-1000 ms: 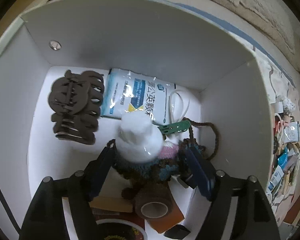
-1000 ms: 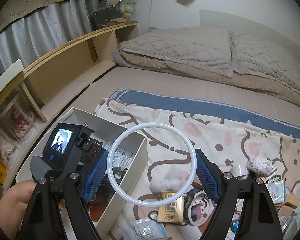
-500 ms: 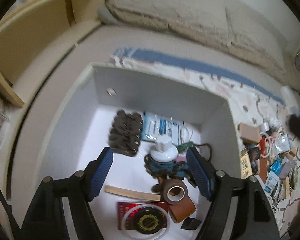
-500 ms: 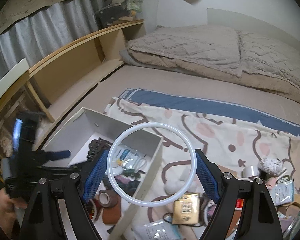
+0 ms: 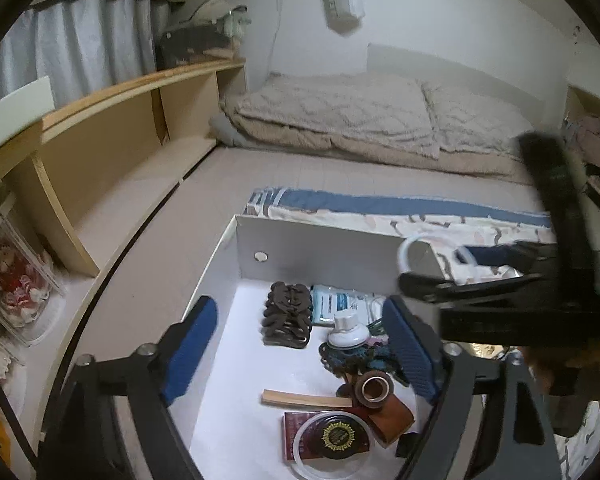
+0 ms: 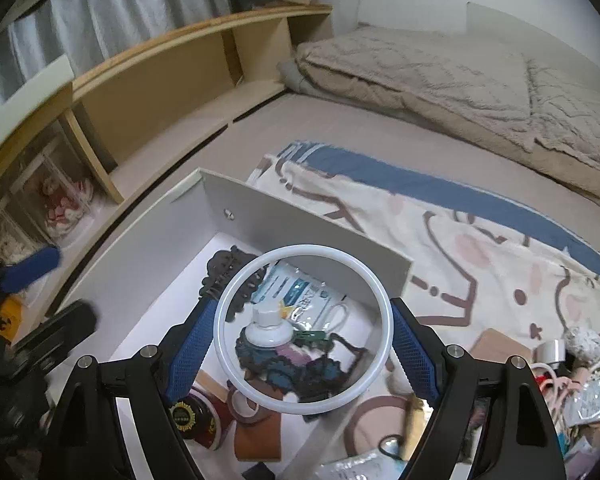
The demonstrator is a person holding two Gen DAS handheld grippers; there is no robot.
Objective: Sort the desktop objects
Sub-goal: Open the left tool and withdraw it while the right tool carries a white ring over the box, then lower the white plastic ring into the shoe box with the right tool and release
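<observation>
A white open box [image 5: 320,248] [image 6: 300,216] lies on the bed. It holds a brown hair claw [image 5: 286,320], a blue-and-white packet [image 5: 334,306], a white-capped bottle in a knitted pouch [image 5: 346,334] [image 6: 268,330], tape rolls [image 5: 374,388] and a round tin [image 5: 336,436]. My right gripper [image 6: 302,344] is shut on a white ring [image 6: 236,376], held above the box; it also shows in the left wrist view [image 5: 436,272]. My left gripper [image 5: 296,352] is open and empty, raised above the box's near left.
A cartoon-print blanket [image 6: 480,248] with a blue edge lies right of the box. A heap of small items [image 6: 560,384] sits on it at the right. A wooden shelf unit [image 5: 112,140] runs along the left. A beige duvet [image 5: 340,112] lies behind.
My left gripper has let go of the pouched bottle in the box and pulled back and up. My right gripper has carried the white ring leftward, over the box.
</observation>
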